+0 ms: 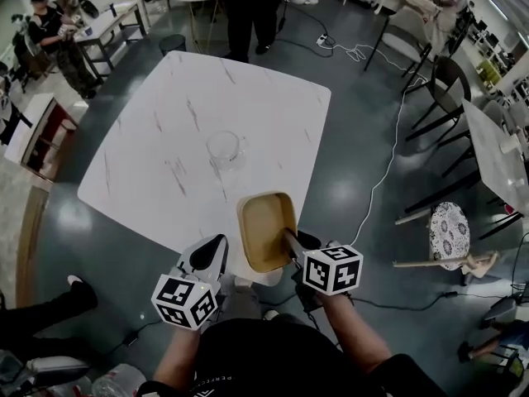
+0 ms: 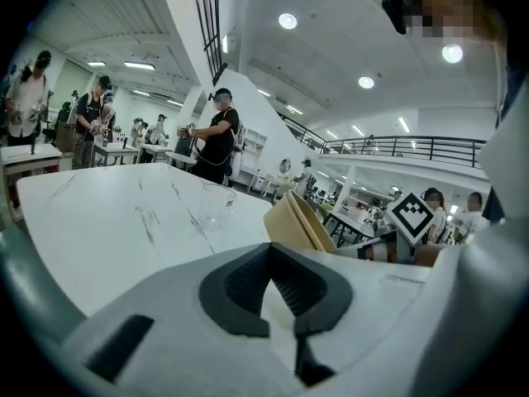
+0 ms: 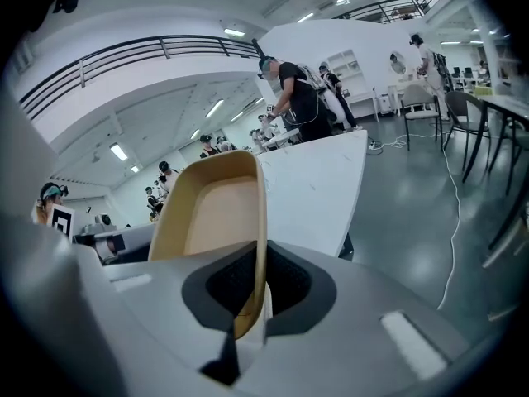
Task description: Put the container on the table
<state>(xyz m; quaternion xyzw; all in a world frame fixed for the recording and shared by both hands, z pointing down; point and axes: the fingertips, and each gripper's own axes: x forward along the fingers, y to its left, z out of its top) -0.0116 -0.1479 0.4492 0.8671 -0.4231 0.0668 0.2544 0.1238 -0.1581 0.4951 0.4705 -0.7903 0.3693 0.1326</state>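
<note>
The right tongs are squeezed tight on the thin side wall of the tan container. The container is up in the air, tipped on its side, right by the near edge of the white worktop. It is not resting on anything. The left tongs are pressed shut with nothing in them, and they wait just beside the container.

Here is what I think could go wrong. The tongs only pinch one thin wall, so the container could swing or slip out if the hand shakes or turns fast. Then it would drop to the floor, because so much of it looks to hang past the edge.

It could also be put down too close to that edge. If part of it pokes out over the side, it may tip off once the tongs let go.

A glass cup stands in the middle of the worktop, a bit further in. If the container goes in too far or too fast, it could knock the cup over.

The container is tipped now, so it needs to be turned flat first, or it may land on its rim and roll
</note>
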